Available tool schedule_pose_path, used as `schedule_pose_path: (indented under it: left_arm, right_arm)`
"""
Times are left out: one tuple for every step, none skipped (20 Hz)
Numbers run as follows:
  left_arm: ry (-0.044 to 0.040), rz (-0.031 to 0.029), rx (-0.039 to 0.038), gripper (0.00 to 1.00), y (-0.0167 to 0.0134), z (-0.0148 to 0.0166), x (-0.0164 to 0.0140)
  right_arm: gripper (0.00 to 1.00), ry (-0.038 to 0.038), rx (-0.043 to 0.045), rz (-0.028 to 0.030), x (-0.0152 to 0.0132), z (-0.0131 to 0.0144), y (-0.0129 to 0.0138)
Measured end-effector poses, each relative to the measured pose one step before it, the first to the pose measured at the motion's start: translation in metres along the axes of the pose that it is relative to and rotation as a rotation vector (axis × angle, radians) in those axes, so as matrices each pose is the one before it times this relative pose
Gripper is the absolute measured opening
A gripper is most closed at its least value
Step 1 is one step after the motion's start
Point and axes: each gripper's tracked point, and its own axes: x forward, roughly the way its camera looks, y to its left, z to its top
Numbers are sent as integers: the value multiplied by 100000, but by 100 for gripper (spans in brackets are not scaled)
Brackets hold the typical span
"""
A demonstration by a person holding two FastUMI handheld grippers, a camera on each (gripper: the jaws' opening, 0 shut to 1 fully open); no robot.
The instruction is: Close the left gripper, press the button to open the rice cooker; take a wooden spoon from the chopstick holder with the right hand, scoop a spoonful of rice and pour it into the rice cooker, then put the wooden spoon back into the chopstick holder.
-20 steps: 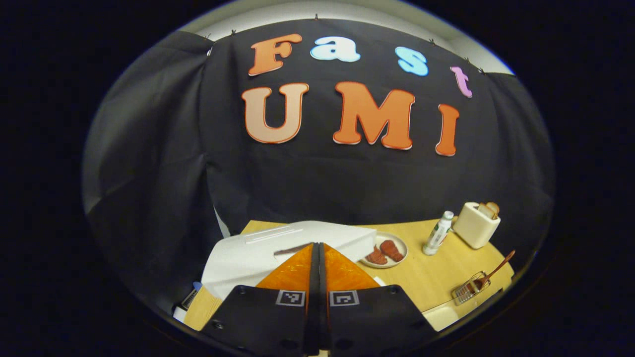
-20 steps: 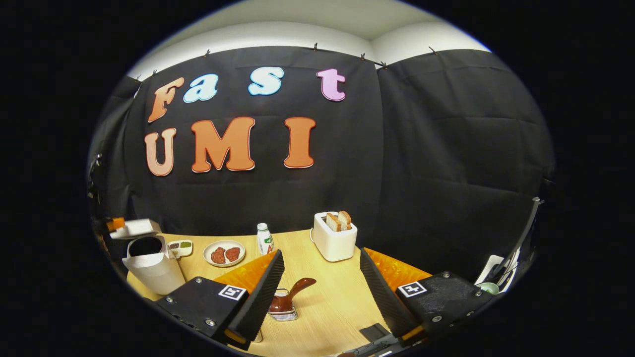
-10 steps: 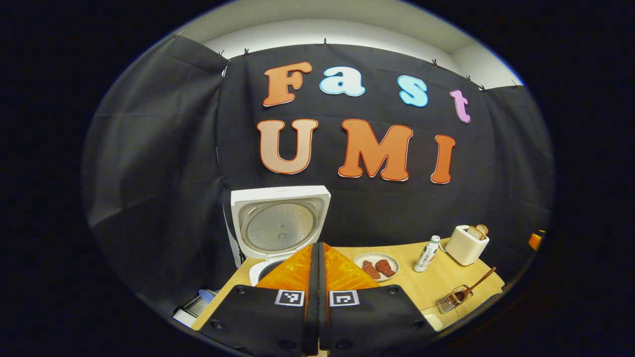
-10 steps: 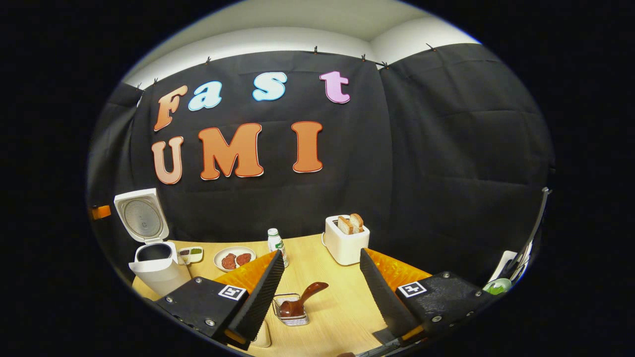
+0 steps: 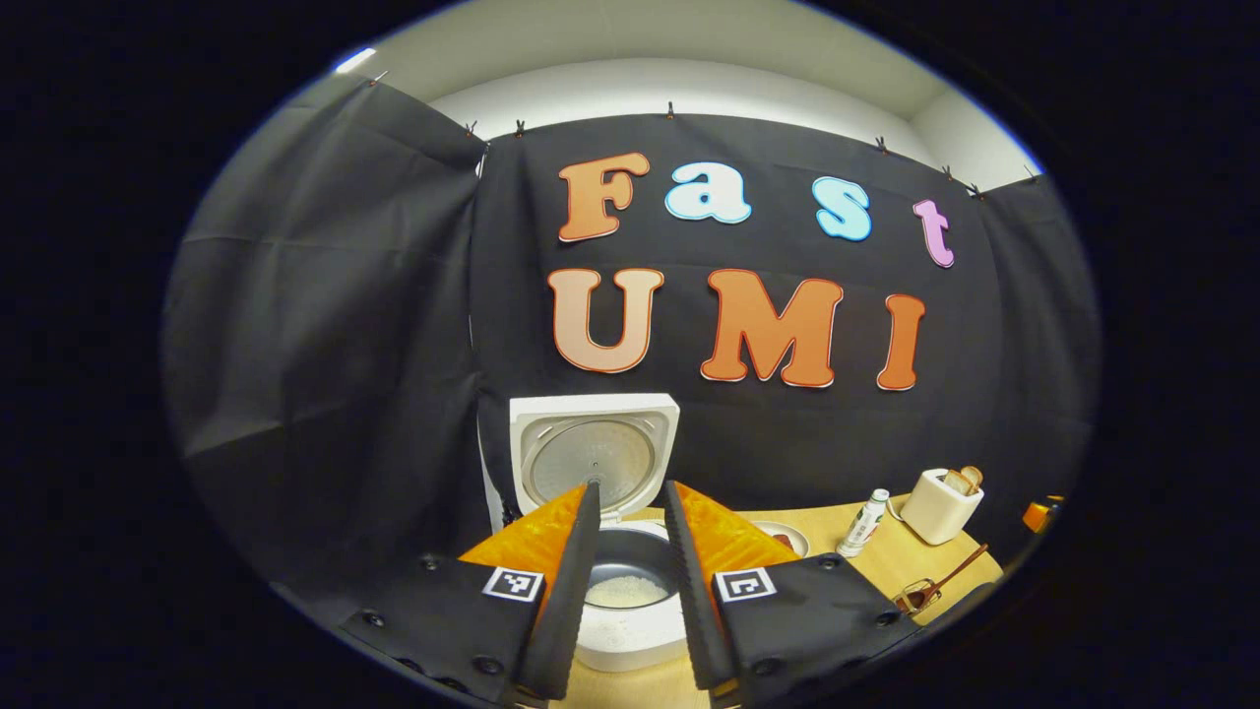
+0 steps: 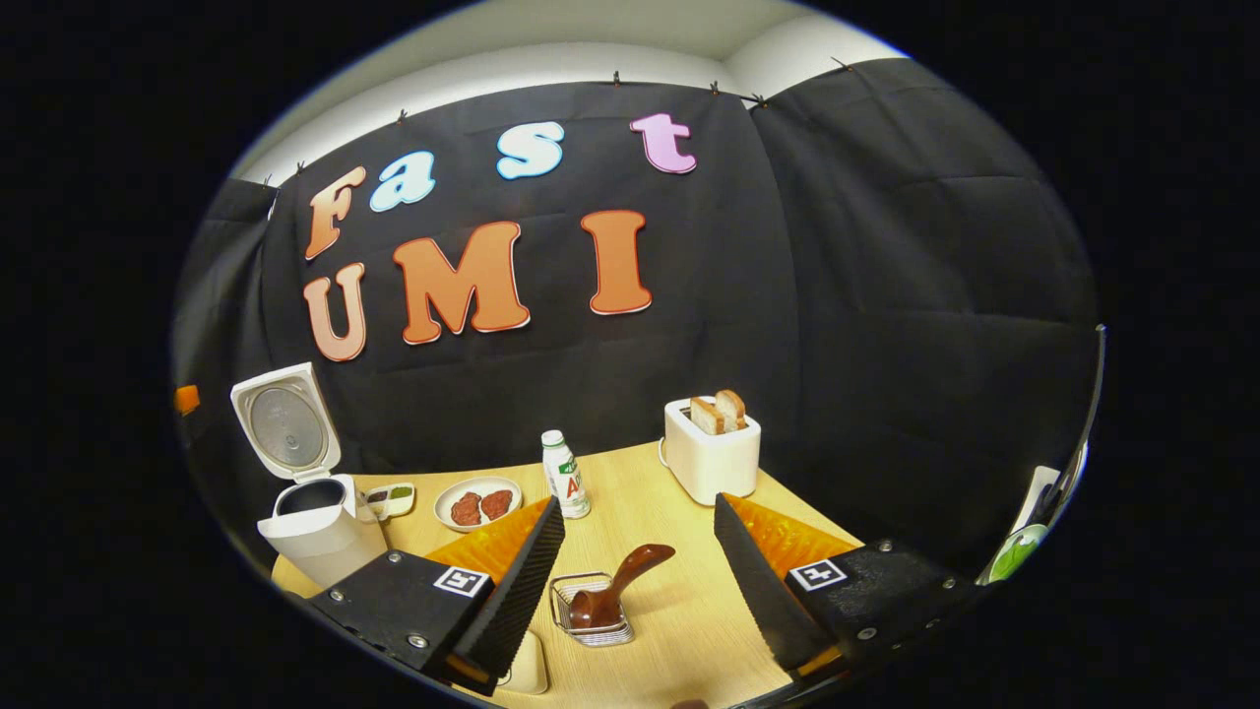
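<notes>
The white rice cooker (image 5: 630, 630) stands with its lid (image 5: 595, 453) raised upright, and some white rice lies in its pot (image 5: 627, 591). My left gripper (image 5: 631, 487) hovers just in front of it, open, with nothing between its fingers. The brown wooden spoon (image 6: 615, 591) leans in the wire chopstick holder (image 6: 591, 620) on the table. My right gripper (image 6: 638, 502) is open above and just short of the holder, with the spoon handle in the gap between its fingers, apart from both. From there the cooker (image 6: 320, 527) sits at the far left.
On the wooden table (image 6: 679, 630) stand a white toaster (image 6: 711, 448) with bread, a small bottle (image 6: 564, 473), a plate of meat (image 6: 479, 504) and a small sauce dish (image 6: 391, 499). A pale container (image 6: 527, 665) lies beside the holder. The black cloth wall closes off the back.
The cooker lid has swung up from shut to fully raised. My left gripper pulled back from it and its fingers parted. My right gripper, still open, drifted closer to the spoon holder.
</notes>
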Motion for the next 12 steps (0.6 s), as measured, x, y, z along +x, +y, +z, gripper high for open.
schedule_pose_path:
  left_arm:
    - [-987,519,-421,48,172,367,-272]
    - [-653,-765,-1185,49,-200,357,-643]
    - [35,-1178,-1180,66,-440,-67,152]
    - [575,164,-255,83,153,-42,-90]
    - [40,1298,489,100,418,1,-39]
    - [-526,1353,471,100,444,141,-81]
    - [-359,1077,-147,100,292,162,-102]
    - [276,705,-708,100,-3,-148,-100]
    - [913,556,-857,100,40,-260,-107]
    - [1252,1137,-592,99,207,-483,-100]
    - [786,1053,-316,100,171,-173,-101]
    - [-51,1058,-423,100,158,46,-84]
  right_arm:
    - [95,1557,695,547,609,-757,75]
    - [95,1930,1228,541,492,-804,64]
    - [95,2322,1832,337,491,-825,-39]
    - [95,1699,1883,214,580,-708,-81]
    - [95,1495,1642,7,573,-645,-106]
    - [95,1502,1160,138,596,-708,-139]
    - [95,1467,932,169,551,-567,-234]
    - [95,1519,983,230,637,-613,-230]
    - [95,2128,1223,254,718,-665,-199]
    - [95,2088,1458,1185,619,-645,59]
    - [95,1759,1558,1646,570,-545,146]
    - [95,2186,1326,1389,448,-662,-48]
